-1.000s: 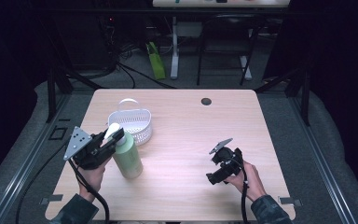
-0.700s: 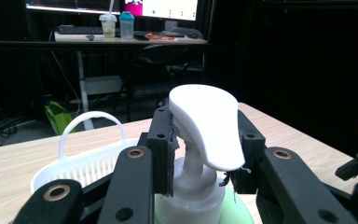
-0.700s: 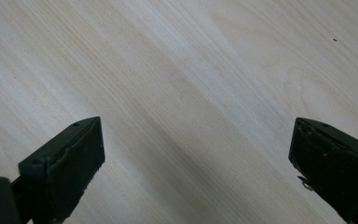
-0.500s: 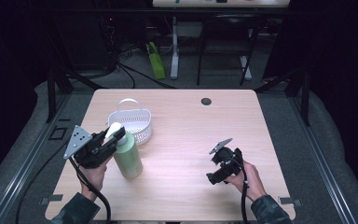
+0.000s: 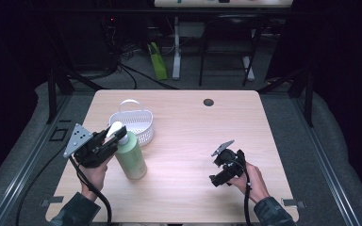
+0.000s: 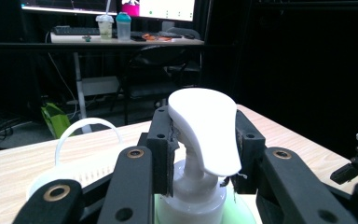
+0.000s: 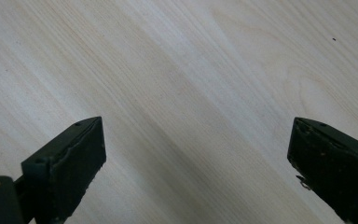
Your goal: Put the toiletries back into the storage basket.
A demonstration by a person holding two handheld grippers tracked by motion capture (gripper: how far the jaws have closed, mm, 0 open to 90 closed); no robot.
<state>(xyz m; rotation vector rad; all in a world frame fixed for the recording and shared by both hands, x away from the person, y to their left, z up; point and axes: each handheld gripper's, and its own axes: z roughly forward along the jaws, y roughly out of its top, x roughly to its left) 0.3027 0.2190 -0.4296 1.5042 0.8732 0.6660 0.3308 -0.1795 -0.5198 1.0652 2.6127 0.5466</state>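
A pale green pump bottle [image 5: 131, 158] with a white pump head [image 6: 207, 128] stands upright on the wooden table [image 5: 193, 127], just in front of a white basket [image 5: 134, 123]. My left gripper [image 5: 118, 135] is shut on the pump head; in the left gripper view [image 6: 204, 140] both pads press its sides. My right gripper [image 5: 215, 172] is held low over bare table at the right, pointing down. In the right gripper view [image 7: 196, 154] its jaws stand wide apart with only wood grain between them.
The white basket [image 6: 81, 158] has a loop handle and stands at the table's left. A dark round grommet [image 5: 208, 102] sits near the far edge. Beyond the table are a desk, chairs and cables on the floor.
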